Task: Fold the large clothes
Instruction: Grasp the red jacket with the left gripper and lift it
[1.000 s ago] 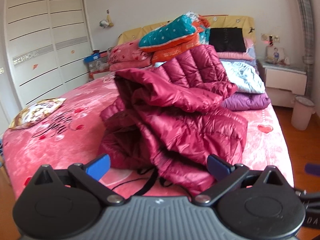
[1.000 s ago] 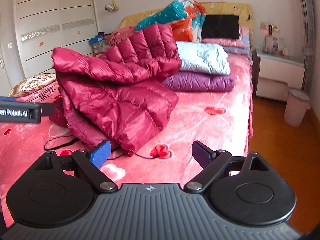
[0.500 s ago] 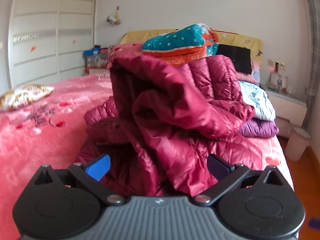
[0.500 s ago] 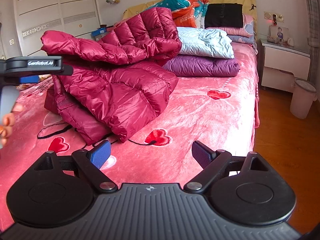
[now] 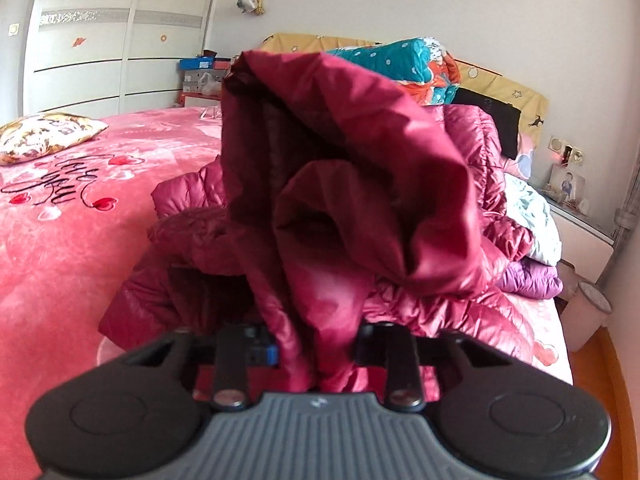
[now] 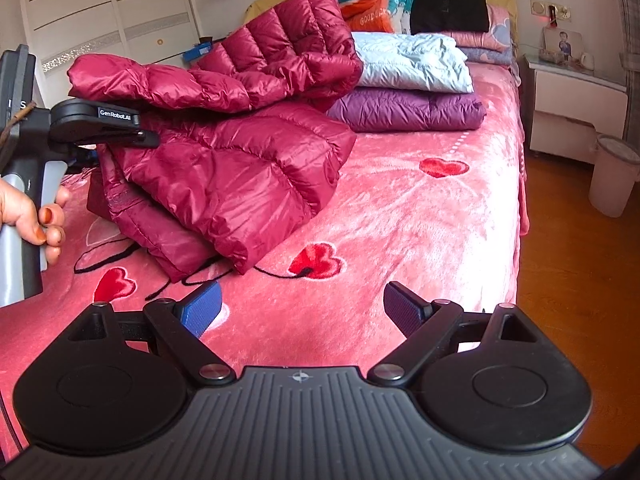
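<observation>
Left tool (image 5: 314,350) is closing its jaws on a fold of the crimson down jacket (image 5: 360,184), fabric bunched between the pads. Right tool (image 6: 302,312) hovers released over the pink bedspread (image 6: 400,208) near the foot edge of the bed, nothing between its jaws. The jacket lies crumpled mid-bed, toward the left edge, near folded quilts (image 6: 412,84) at the headboard end.

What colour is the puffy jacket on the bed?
Shiny dark red. The puffy jacket shows best in the right wrist view.
</observation>
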Demonstrator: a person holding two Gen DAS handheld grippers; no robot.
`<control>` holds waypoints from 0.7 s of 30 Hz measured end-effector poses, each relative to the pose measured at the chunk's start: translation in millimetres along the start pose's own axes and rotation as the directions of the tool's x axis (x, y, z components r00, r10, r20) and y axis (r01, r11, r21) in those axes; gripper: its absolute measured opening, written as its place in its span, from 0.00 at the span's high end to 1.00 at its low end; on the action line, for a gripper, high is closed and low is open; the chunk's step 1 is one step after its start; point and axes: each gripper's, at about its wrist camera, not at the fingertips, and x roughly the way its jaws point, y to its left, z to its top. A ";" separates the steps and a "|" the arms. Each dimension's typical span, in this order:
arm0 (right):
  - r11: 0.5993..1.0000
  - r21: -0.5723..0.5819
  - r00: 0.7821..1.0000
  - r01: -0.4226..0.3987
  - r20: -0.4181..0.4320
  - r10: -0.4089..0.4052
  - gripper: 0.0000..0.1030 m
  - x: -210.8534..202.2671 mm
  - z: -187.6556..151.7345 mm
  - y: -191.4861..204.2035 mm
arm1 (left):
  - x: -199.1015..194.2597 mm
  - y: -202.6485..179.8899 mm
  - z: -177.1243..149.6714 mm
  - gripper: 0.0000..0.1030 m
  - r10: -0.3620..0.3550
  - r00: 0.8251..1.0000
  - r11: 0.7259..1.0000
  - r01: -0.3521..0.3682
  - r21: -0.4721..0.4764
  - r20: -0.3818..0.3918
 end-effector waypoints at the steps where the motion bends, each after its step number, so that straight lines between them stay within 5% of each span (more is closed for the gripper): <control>1: 1.000 0.001 1.000 0.002 -0.003 -0.002 0.00 0.7 -0.1 0.0 | -3.2 -0.2 0.2 0.82 -0.004 1.000 1.000 0.004 -0.001 0.001; 8: 1.000 0.008 1.000 0.030 -0.008 -0.030 0.00 3.3 -2.1 -4.9 | -37.4 3.8 -2.3 0.93 -0.048 0.999 0.999 0.048 0.009 0.024; 21: 0.990 0.069 0.992 0.123 -0.005 -0.123 0.00 0.8 -6.1 -32.1 | -146.1 22.9 -19.9 0.94 -0.083 0.989 0.996 0.079 0.037 0.120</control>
